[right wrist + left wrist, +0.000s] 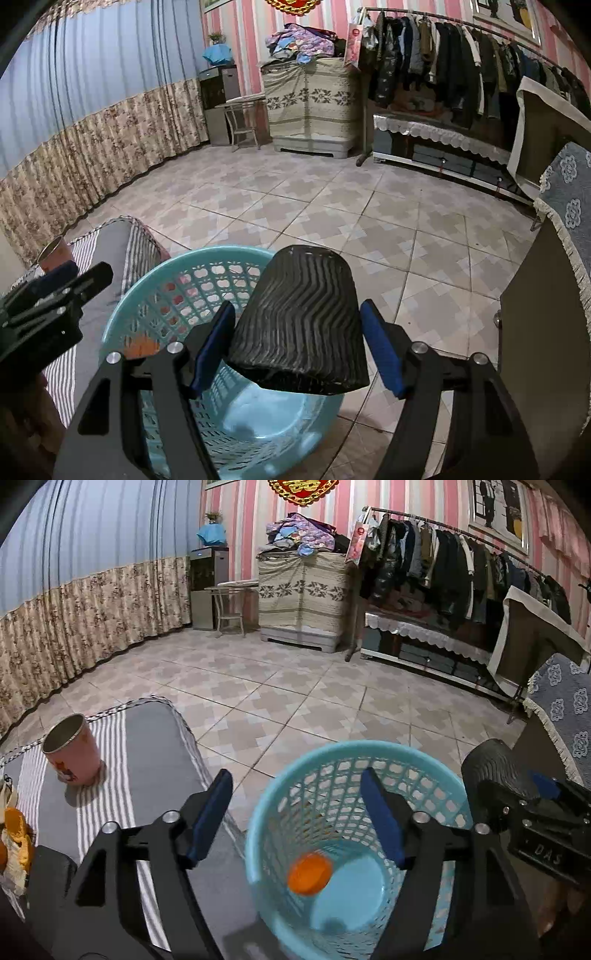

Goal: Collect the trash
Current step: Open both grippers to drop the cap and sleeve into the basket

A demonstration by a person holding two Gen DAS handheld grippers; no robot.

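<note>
The left claw (295, 812) is spread and empty over the blue basket (266, 794), where a blurred orange scrap (309, 873) lies. The right claw (297, 347) pinches a black ribbed cup (299, 325) (rim partly hidden).

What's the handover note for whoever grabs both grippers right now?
Left gripper: open, empty, over the blue basket.
Right gripper: shut on the black ribbed cup, held at the basket's rim.
Done: orange piece is in the basket.
Left: drop the black cup in; more peel-like scraps sit by the pink cup on the striped table.
</note>
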